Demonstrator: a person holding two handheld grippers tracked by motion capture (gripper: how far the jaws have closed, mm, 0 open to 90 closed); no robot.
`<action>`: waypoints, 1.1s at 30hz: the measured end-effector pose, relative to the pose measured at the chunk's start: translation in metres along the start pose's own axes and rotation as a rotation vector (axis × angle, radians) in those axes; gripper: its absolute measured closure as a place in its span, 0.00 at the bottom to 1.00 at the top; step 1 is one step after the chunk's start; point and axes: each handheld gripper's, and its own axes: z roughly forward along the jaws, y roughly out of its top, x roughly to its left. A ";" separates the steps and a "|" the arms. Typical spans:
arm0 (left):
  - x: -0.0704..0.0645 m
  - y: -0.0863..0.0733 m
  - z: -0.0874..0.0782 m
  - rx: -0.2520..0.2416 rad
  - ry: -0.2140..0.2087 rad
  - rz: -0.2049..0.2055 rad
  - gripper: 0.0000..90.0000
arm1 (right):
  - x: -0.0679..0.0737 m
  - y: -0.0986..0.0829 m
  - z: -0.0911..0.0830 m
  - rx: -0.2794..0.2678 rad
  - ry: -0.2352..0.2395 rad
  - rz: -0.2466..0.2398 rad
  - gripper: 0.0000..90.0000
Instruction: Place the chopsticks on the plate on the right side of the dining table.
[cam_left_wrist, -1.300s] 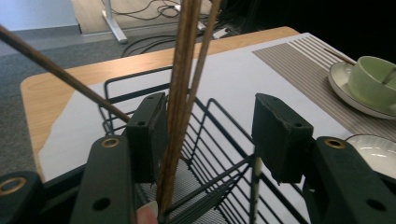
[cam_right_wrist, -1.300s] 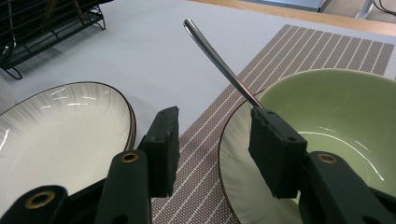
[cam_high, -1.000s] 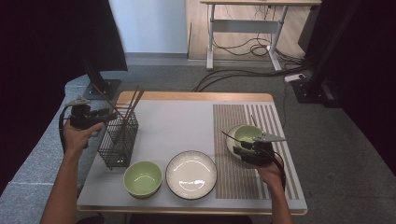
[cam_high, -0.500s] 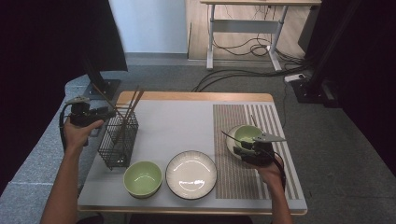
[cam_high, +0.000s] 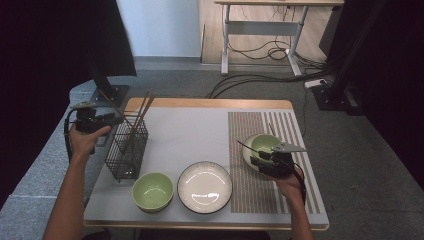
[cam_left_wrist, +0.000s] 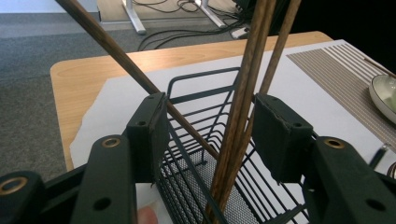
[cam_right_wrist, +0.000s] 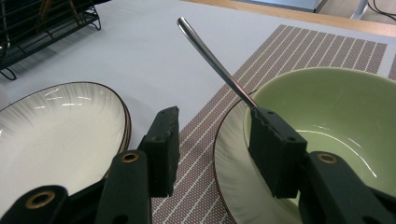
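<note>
Left gripper view: left claw (cam_left_wrist: 210, 135) spread wide at the wire basket (cam_left_wrist: 210, 154), wooden chopsticks (cam_left_wrist: 243, 107) standing between its jaws untouched; high view places that basket (cam_high: 127, 147) at the tabletop's (cam_high: 200, 130) left edge. Right gripper view: right claw (cam_right_wrist: 215, 140) wide, straddling the rim of a plate (cam_right_wrist: 229, 154) carrying a green bowl (cam_right_wrist: 327, 107) with a metal handle (cam_right_wrist: 210, 58) leaning out. High view adds a second green bowl (cam_high: 152, 191) and white plate (cam_high: 205, 186) near the front edge, bare mat between basket and striped placemat (cam_high: 270, 165).
</note>
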 end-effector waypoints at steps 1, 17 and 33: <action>0.001 0.000 0.000 -0.002 0.001 -0.001 0.51 | 0.000 0.000 0.000 0.000 0.000 0.000 0.59; 0.008 0.005 0.006 0.006 0.023 -0.007 0.51 | 0.000 -0.001 -0.001 0.006 -0.001 -0.002 0.59; 0.020 0.009 0.012 0.003 0.045 -0.038 0.51 | -0.002 -0.003 -0.003 0.007 -0.003 0.003 0.59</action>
